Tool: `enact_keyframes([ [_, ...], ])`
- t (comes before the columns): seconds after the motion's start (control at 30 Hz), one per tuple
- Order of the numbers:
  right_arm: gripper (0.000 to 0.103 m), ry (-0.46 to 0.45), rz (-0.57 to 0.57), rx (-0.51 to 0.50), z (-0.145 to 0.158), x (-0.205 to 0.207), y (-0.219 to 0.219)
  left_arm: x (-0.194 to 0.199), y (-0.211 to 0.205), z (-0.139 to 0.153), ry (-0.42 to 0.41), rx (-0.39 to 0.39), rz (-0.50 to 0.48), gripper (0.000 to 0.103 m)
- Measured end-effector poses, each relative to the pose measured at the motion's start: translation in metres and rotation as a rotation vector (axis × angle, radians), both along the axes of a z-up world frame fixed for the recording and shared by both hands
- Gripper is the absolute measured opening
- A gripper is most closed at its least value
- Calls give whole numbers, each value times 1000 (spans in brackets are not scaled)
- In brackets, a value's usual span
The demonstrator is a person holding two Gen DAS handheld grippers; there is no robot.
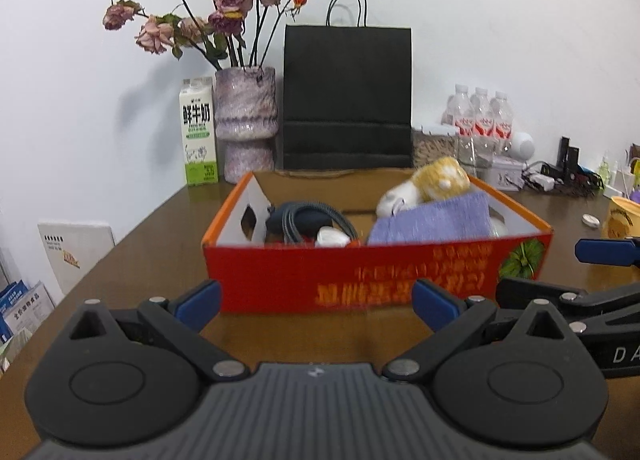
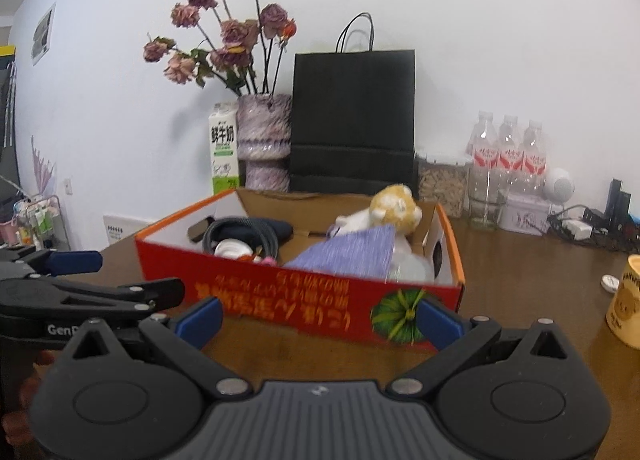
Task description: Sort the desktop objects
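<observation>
Red cardboard box [image 1: 360, 272] with an orange rim sits on a brown wooden table [image 1: 160, 228], straight ahead of both tongs and just beyond their blue tips. Inside it, toward the left tongs' side, lies a coiled grey cable [image 1: 316, 220] over a dark pouch, with a small white object [image 1: 331, 238] in front of it. On the other side a purple cloth [image 1: 432, 220] is draped, and a yellow and white plush toy [image 1: 436, 182] leans against the far wall of the box.

Left tongs [image 1: 316, 302] are spread wide with nothing between the fingers. Right tongs [image 2: 320, 320] are also spread wide and empty, pointing at the box's corner printed with a green melon. Each pair shows at the edge of the other's view, side by side and close together.

Behind the box, against a white wall, stand a black paper bag [image 1: 347, 96], a mottled purple vase [image 1: 245, 124] of dried roses, and a milk carton [image 1: 199, 132] to the left of the vase. Beyond the right tongs' side stand three water bottles [image 2: 507, 156], and a yellow mug [image 2: 626, 302] sits near the table's edge.
</observation>
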State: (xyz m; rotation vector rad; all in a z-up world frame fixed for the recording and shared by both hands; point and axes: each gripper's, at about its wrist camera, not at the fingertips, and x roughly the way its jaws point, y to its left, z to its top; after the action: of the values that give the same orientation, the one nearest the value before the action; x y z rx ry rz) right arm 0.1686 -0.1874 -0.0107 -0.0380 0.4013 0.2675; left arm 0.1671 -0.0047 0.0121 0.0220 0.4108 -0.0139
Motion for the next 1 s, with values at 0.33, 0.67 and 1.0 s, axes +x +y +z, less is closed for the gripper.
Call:
enact_keyframes([
  [0.33,103,64,-14,37,-16,-50,0,-50,0,-13,46,-6,19,103],
  [0.67,103,75,-15,23,-19,-74,1,-73,-6,-13,39,27,34,103],
  [1.0,103,44,-8,23,-8,-89,3,-88,-6,-3,4,35,48,103],
])
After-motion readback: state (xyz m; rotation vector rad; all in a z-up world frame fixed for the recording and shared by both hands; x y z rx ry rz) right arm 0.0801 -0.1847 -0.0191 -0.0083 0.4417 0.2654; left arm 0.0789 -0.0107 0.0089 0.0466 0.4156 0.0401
